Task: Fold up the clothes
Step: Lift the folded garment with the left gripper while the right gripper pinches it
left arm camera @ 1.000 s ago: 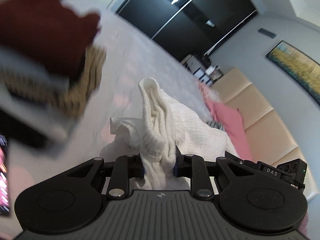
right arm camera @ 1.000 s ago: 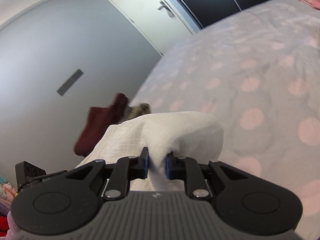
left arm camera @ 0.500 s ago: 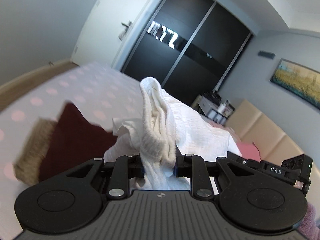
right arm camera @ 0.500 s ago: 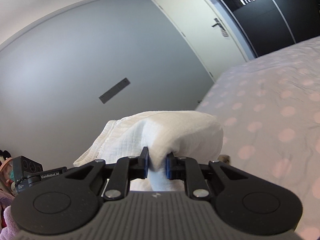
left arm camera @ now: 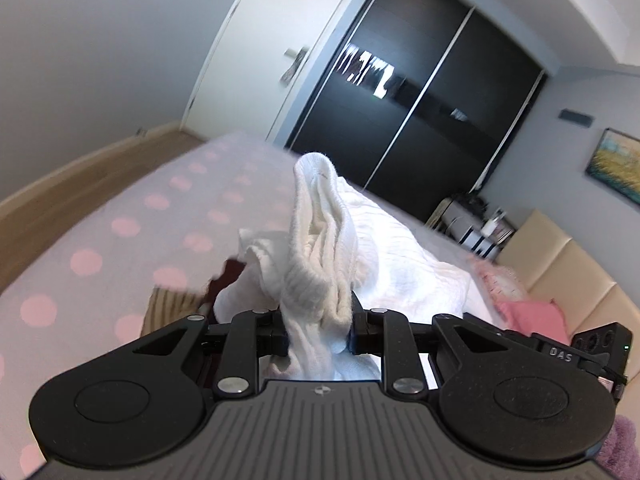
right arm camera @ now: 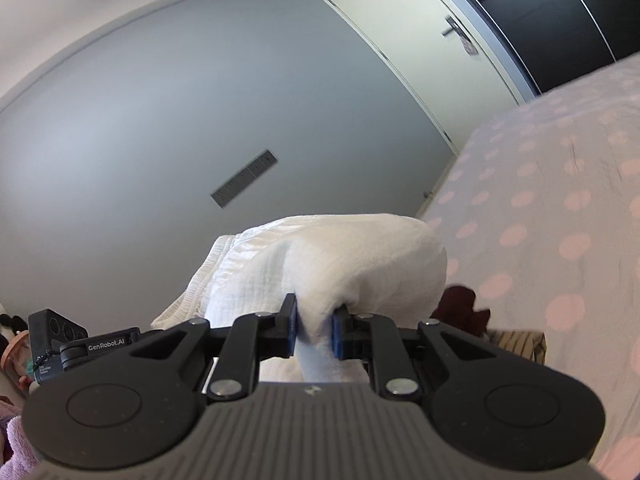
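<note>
Left gripper [left arm camera: 319, 334] pinches a bunched ribbed edge of the white garment [left arm camera: 320, 248], cloth rising just ahead of it. Right gripper [right arm camera: 314, 330] clamps another fold, the bed [right arm camera: 560, 208] off to its right. Looks like the carry-and-spread step; next, pull apart and lay flat.
</note>
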Demonstrator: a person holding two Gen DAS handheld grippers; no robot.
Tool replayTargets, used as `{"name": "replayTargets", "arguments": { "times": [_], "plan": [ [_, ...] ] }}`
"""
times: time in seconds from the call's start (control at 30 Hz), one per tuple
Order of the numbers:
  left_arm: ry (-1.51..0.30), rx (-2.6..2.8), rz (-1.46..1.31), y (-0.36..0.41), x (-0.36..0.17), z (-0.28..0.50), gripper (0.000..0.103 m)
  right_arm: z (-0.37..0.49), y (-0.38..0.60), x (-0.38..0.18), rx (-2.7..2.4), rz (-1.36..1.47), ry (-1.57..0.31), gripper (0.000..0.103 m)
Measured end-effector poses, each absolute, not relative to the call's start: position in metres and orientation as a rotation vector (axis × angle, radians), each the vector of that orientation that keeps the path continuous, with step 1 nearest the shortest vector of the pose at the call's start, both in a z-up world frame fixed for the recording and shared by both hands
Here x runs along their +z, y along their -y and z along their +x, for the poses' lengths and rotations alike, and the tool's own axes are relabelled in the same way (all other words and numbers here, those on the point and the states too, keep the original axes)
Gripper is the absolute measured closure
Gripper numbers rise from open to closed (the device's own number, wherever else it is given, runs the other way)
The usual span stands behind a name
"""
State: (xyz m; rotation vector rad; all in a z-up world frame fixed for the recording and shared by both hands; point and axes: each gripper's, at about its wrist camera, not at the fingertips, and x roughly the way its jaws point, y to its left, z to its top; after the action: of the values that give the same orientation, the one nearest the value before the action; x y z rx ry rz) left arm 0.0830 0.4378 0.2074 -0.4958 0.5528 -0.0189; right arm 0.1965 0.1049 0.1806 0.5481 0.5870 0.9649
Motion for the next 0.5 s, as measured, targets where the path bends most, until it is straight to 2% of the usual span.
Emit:
{"name": "replayTargets", "arguments": {
  "times": [0.3, 0.5],
  "plan": [
    [-0.691, 0.021, -0.565, -0.47, 0.136, 0.102, 0.08, 0.226, -0.127, 0.104, 0.857, 0.527, -0.779, 0.082],
    [-0.691, 0.037, -0.594, -0.48, 0.115, 0.102, 0.076, 0.24, -0.143, 0.078, 0.852, 0.517, -0.796, 0.082]
  ]
}}
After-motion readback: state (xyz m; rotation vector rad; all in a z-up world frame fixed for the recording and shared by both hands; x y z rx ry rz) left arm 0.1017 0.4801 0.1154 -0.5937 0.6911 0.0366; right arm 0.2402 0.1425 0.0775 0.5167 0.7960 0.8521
